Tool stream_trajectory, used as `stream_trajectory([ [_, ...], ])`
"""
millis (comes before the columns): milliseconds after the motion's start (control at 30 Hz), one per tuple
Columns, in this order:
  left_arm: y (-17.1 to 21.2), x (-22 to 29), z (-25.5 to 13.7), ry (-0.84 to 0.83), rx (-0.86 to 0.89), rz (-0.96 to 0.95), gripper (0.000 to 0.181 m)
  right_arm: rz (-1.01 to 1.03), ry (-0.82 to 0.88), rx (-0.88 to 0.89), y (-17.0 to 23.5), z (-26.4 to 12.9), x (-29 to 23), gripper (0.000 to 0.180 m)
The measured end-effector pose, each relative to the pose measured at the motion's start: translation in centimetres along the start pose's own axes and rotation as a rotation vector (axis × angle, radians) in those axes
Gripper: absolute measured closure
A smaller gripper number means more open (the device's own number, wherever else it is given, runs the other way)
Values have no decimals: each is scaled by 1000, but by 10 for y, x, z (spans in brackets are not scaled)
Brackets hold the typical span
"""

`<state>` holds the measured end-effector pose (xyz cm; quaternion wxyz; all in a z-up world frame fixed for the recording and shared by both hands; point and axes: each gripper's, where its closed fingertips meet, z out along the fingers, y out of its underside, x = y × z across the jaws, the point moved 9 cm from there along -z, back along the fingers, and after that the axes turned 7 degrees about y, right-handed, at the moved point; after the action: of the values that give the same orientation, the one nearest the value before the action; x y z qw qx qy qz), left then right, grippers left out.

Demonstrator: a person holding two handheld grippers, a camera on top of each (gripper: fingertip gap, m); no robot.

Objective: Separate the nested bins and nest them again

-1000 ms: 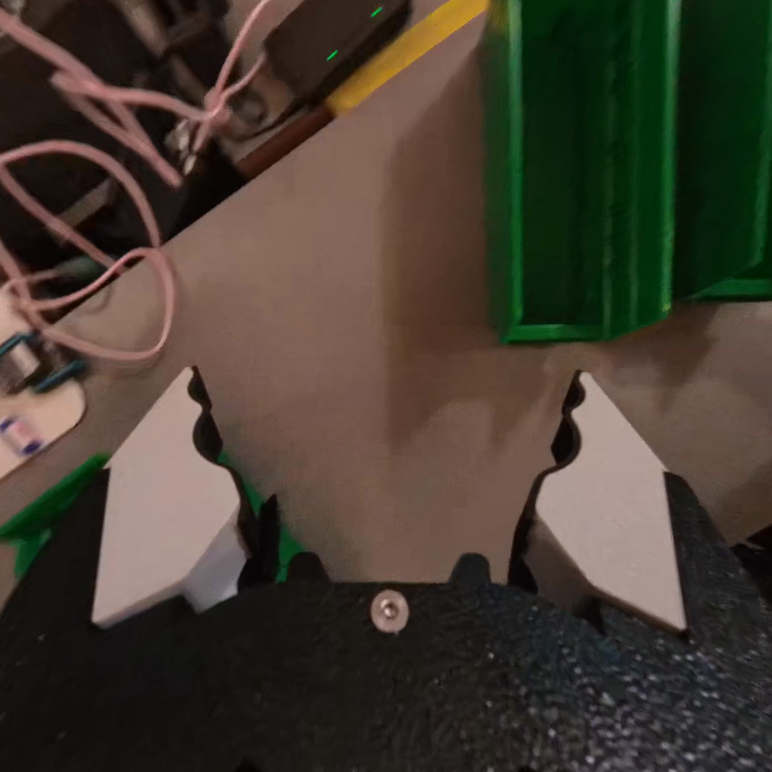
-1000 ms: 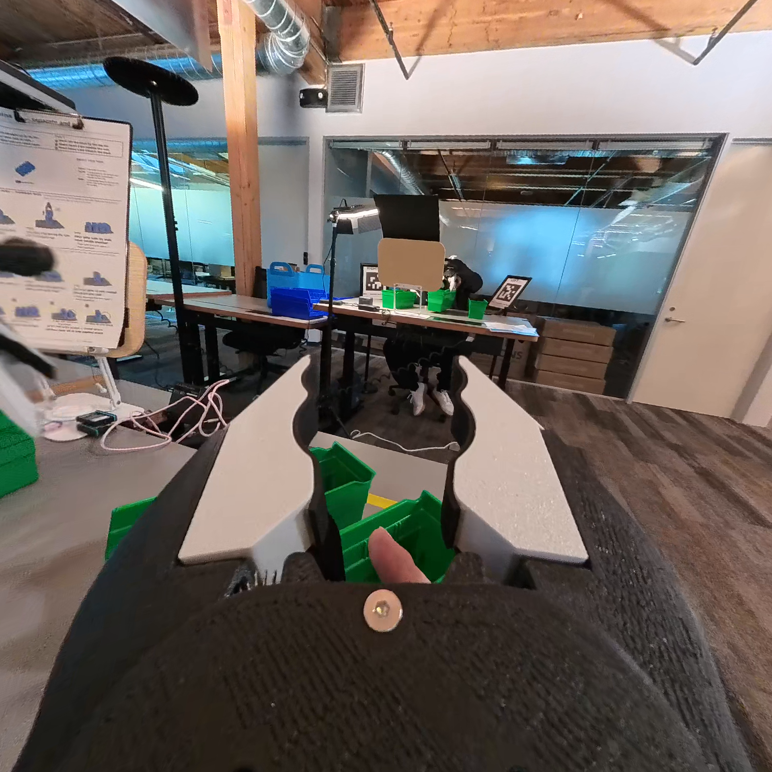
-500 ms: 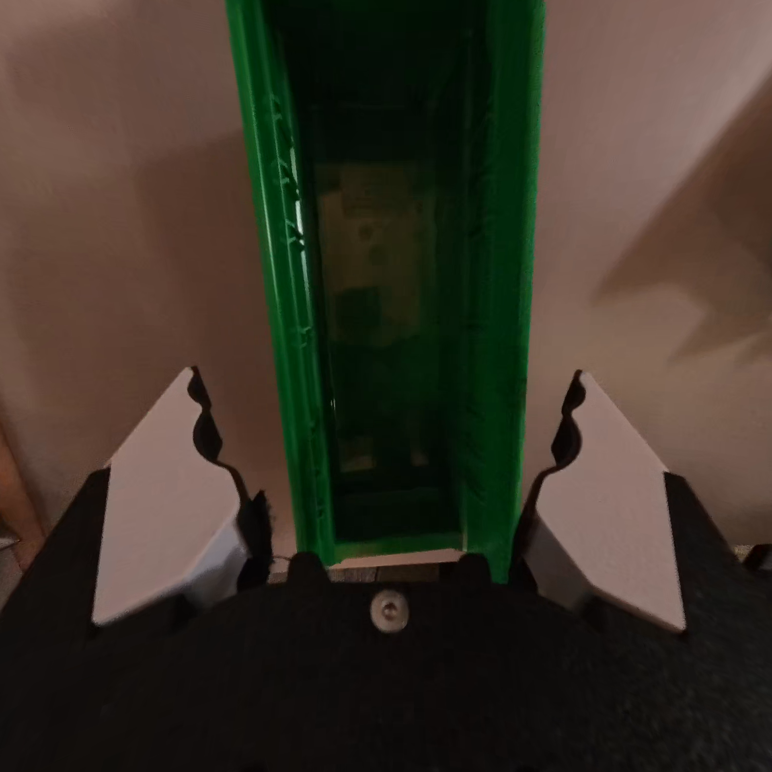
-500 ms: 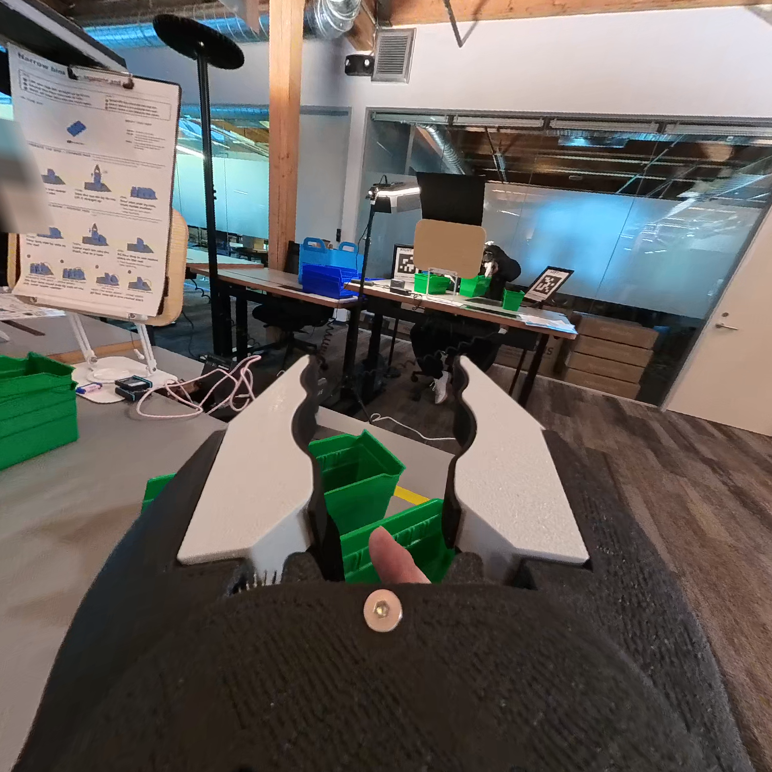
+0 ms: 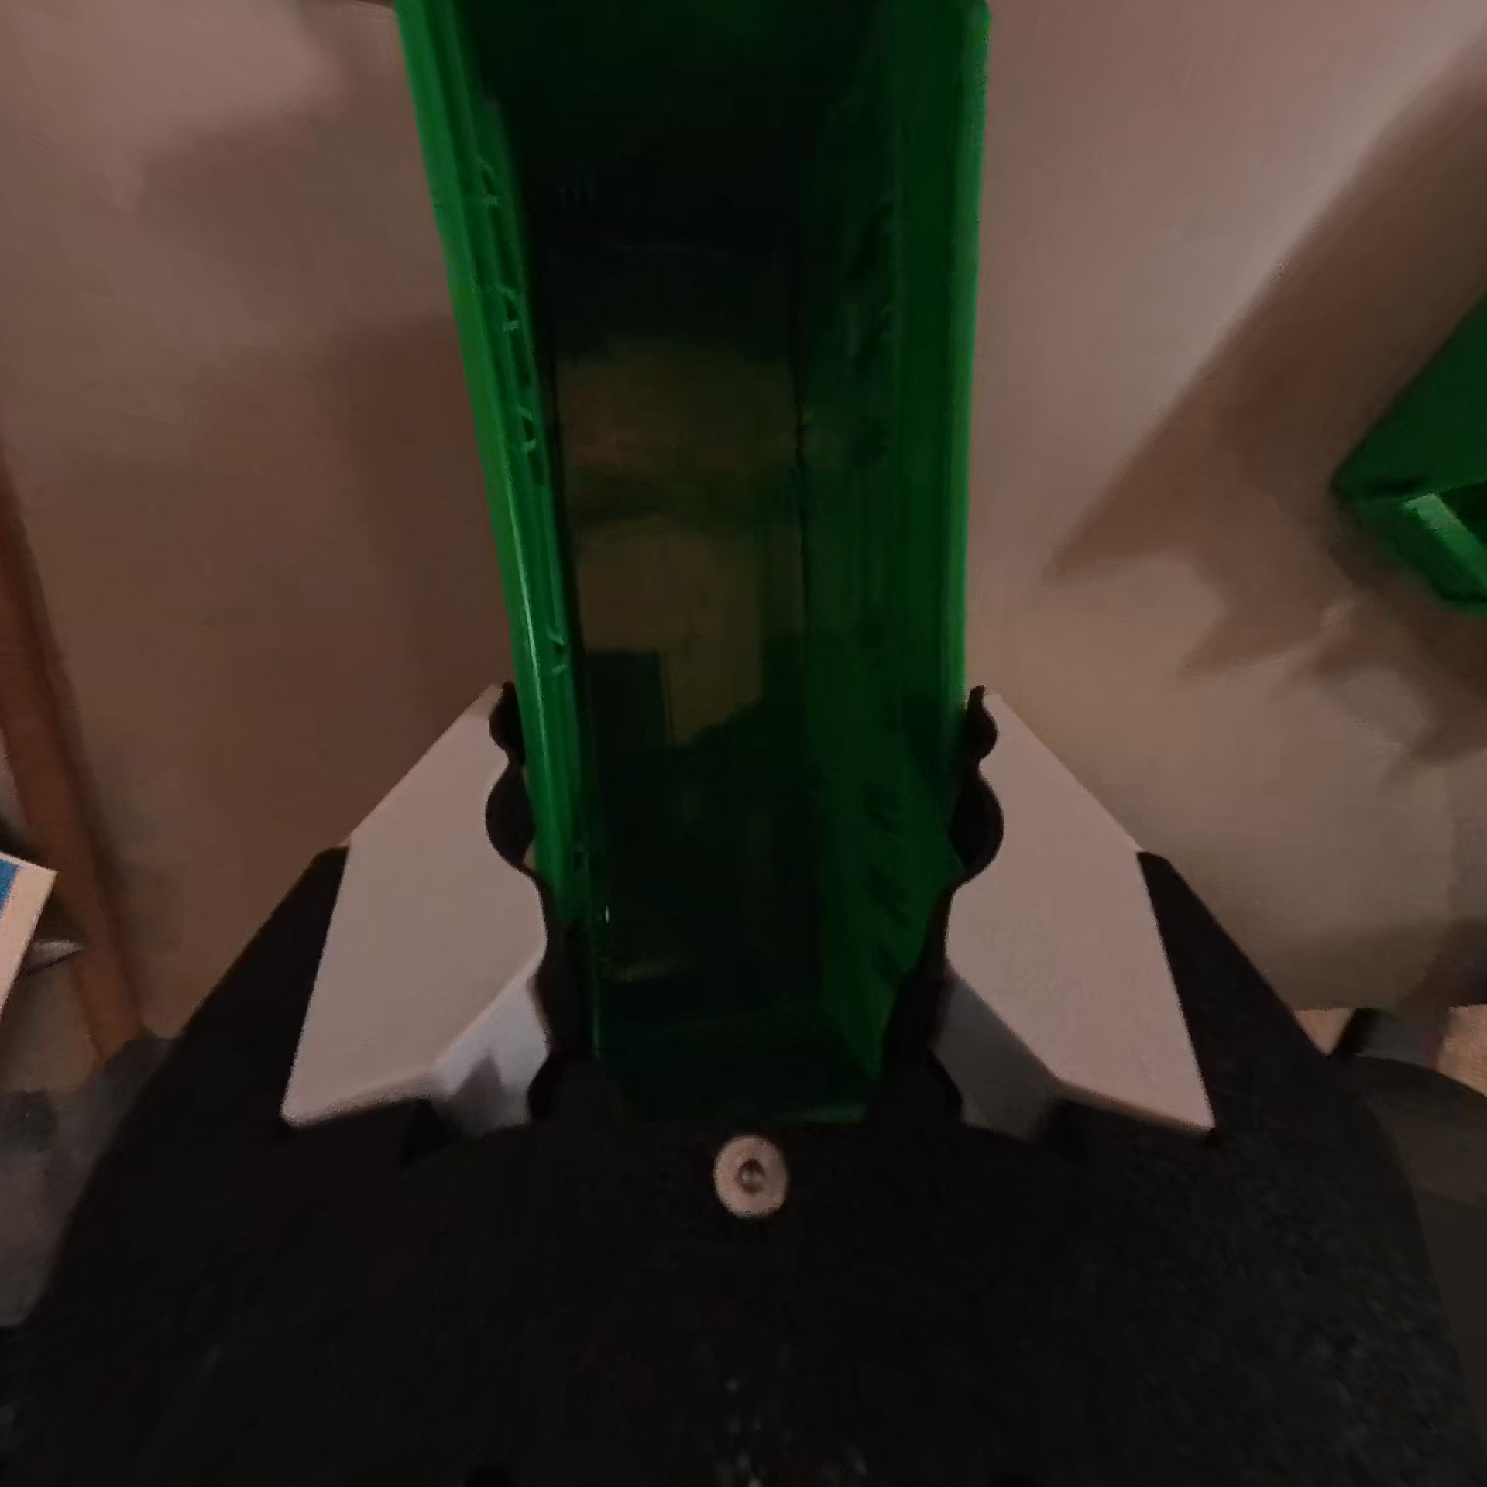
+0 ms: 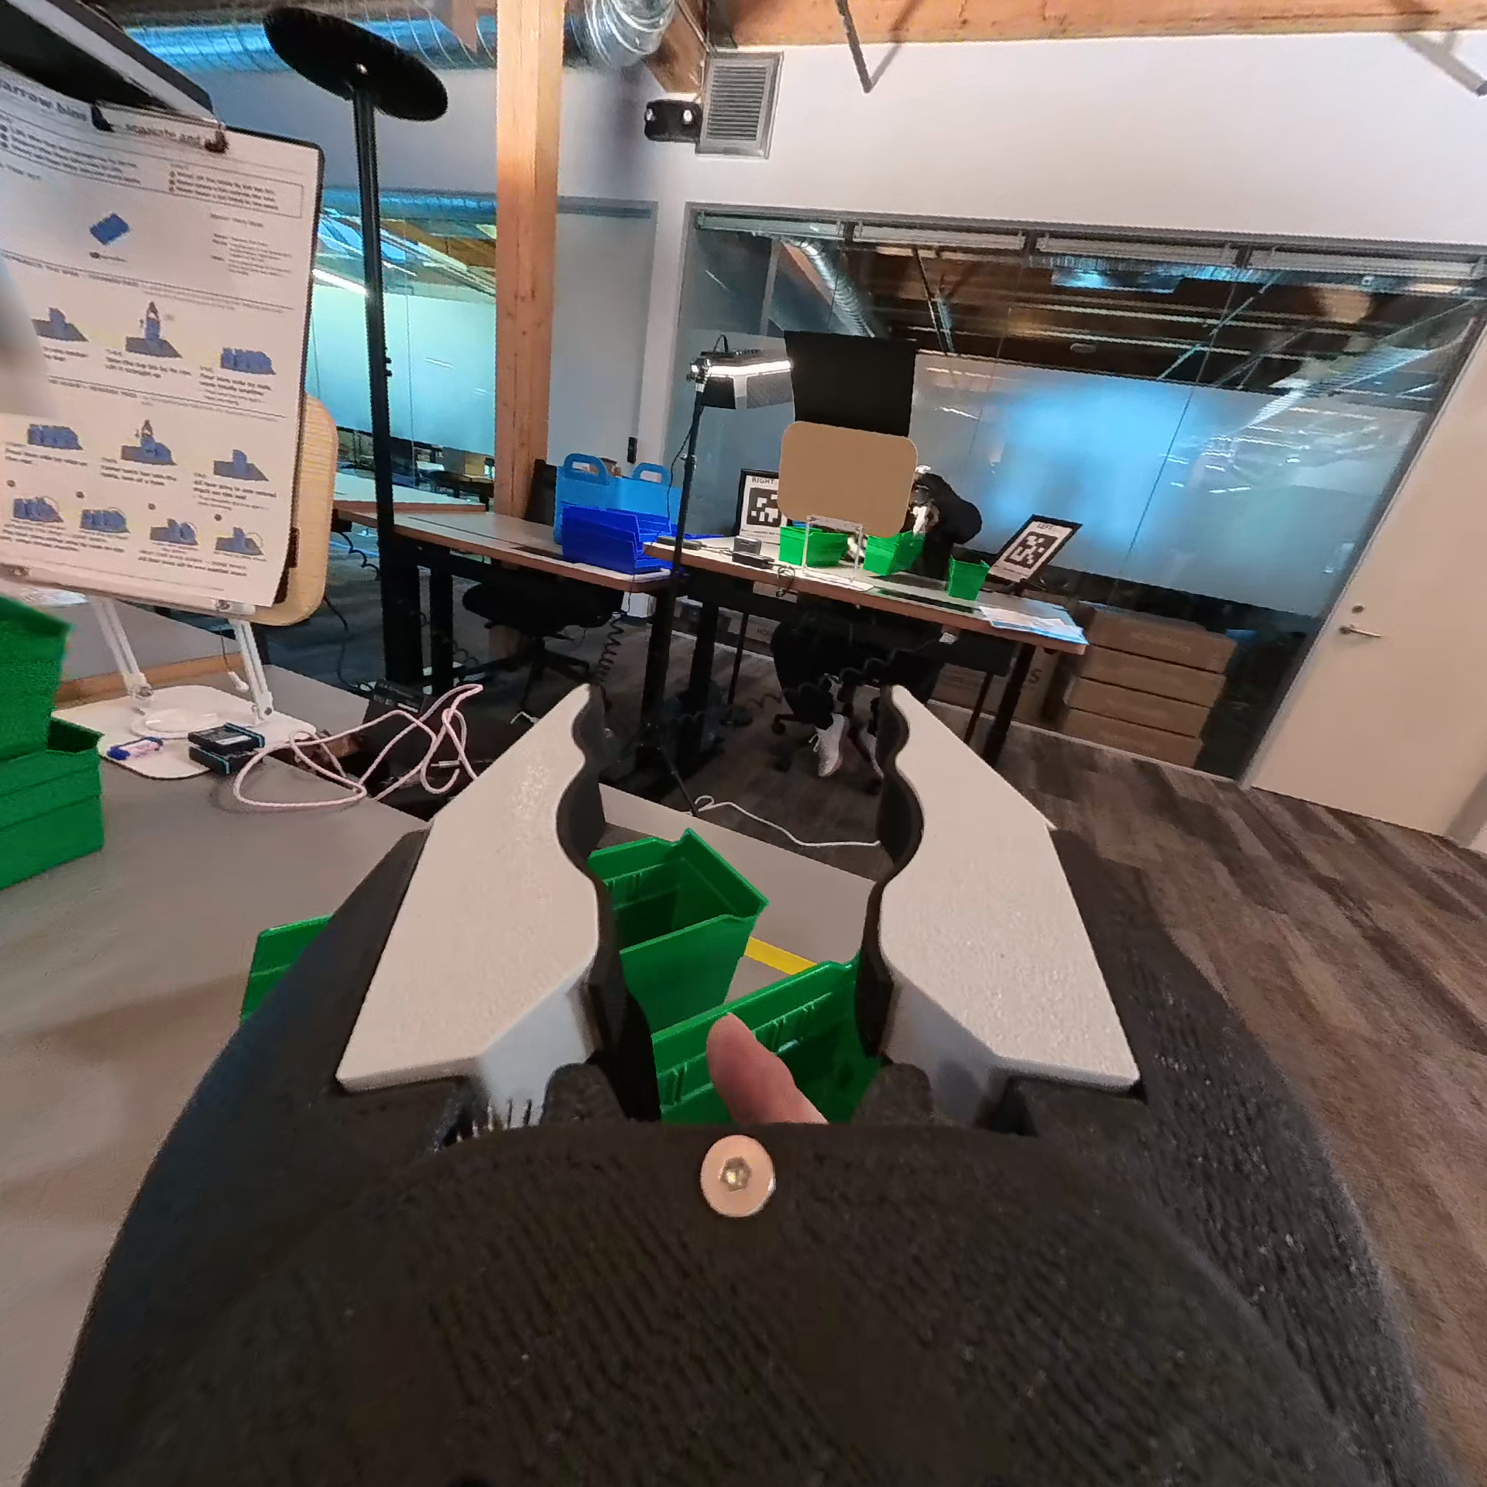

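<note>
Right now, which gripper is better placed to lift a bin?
Left. The left gripper already straddles a narrow green bin, fingers against both walls. The right gripper is open, aimed above the table's bins.

Left tongs (image 5: 740, 792) now tight against narrow green bin (image 5: 708, 402), formerly spread.

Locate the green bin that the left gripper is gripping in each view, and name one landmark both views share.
Left wrist view: the narrow green bin runs up the centre, clasped between the left gripper's fingers.
Right wrist view: I cannot match it to any green bin there with confidence.
Shared landmark: the grey table top.
</note>
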<state>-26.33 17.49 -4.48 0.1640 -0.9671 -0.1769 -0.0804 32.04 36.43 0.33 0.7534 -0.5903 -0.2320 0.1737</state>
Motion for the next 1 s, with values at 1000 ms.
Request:
stream_trajectory([
  [1000,-83,201,186,163,126,360,23,120,51,30,-2,-9,18,115],
])
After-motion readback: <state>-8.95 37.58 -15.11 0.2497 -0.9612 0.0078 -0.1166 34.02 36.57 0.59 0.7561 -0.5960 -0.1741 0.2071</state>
